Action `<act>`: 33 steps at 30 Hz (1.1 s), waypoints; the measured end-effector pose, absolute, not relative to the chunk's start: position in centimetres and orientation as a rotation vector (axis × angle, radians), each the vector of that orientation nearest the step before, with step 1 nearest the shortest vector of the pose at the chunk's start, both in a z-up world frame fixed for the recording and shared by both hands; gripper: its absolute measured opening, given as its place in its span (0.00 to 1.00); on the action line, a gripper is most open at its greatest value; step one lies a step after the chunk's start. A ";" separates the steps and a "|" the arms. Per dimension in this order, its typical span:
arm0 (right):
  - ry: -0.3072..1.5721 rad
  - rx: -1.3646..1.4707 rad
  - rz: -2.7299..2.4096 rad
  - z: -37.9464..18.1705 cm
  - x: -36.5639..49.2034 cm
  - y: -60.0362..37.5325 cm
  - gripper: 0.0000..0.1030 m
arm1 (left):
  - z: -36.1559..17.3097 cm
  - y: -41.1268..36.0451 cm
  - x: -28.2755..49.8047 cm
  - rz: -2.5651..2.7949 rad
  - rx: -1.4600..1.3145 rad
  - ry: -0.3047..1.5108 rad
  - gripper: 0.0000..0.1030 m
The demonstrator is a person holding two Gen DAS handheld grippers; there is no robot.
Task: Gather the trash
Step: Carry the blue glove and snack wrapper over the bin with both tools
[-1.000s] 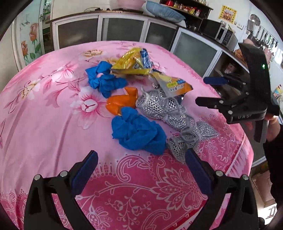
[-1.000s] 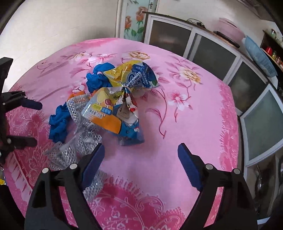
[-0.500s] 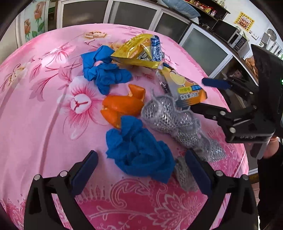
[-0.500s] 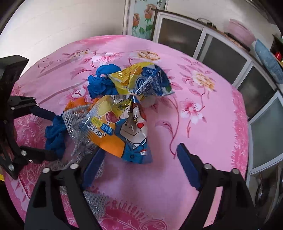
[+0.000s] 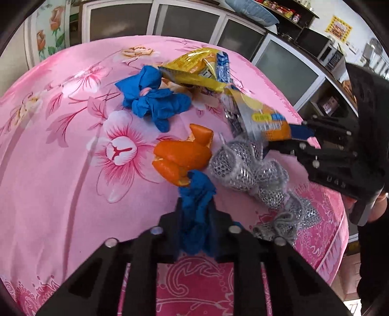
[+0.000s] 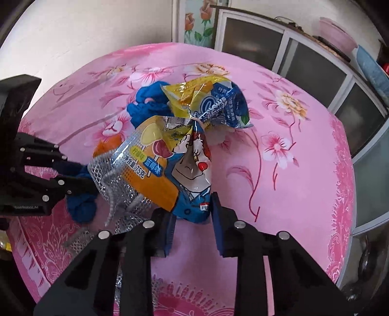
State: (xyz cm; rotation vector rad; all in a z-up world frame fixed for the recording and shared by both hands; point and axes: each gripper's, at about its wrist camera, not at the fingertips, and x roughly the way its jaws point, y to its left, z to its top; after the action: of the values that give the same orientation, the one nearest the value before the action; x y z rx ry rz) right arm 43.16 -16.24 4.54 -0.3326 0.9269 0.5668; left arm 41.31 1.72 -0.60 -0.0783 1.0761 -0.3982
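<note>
Trash lies on a pink flowered tablecloth. My left gripper is shut on a crumpled blue glove. Beyond it lie orange peel, silver mesh, another blue glove and a yellow snack bag. My right gripper is shut on the lower edge of an orange and blue snack bag; it also shows in the left wrist view. The yellow and blue bag lies behind it.
Cabinets with dark glass doors stand behind the table. The table edge drops off at the right in the right wrist view. The left gripper shows at the left of that view.
Both grippers moved forward and closed. The left one closed on the near blue glove, the right one on the orange and blue snack bag.
</note>
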 end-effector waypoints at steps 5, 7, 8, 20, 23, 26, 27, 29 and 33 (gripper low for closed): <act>0.866 -0.285 0.557 6.5 42.2 -17.1 0.22 | 0.5 1.8 40.1 -0.414 -0.043 1.047 0.08; 0.856 -0.269 0.560 7.2 41.8 -17.4 0.22 | 1.0 2.6 39.6 -0.411 -0.051 1.041 0.08; 0.841 -0.264 0.551 7.7 41.5 -17.6 0.22 | 1.2 3.0 39.4 -0.410 -0.058 1.037 0.08; 0.798 -0.191 0.496 11.5 35.9 -20.9 0.22 | 6.1 6.8 34.0 -0.368 -0.095 0.932 0.08; 0.787 -0.163 0.467 12.2 33.3 -22.5 0.22 | 7.0 6.4 32.4 -0.382 -0.086 0.914 0.08; 0.777 -0.120 0.420 13.0 29.8 -25.3 0.22 | 8.0 4.6 30.3 -0.435 -0.076 0.892 0.08; 0.775 -0.107 0.396 13.2 28.4 -26.6 0.22 | 8.2 4.0 29.8 -0.450 -0.073 0.887 0.08; 0.769 -0.098 0.333 13.4 25.4 -28.9 0.22 | 9.0 2.3 28.5 -0.497 -0.063 0.870 0.08; 0.758 -0.053 0.239 14.0 19.8 -33.5 0.22 | 10.1 -1.7 26.3 -0.588 -0.031 0.849 0.08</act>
State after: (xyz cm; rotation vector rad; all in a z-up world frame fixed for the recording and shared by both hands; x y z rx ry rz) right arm 19.83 -33.48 14.03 -0.0530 0.7584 0.2393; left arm 26.32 -1.69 10.13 -0.0311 0.8487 -0.5884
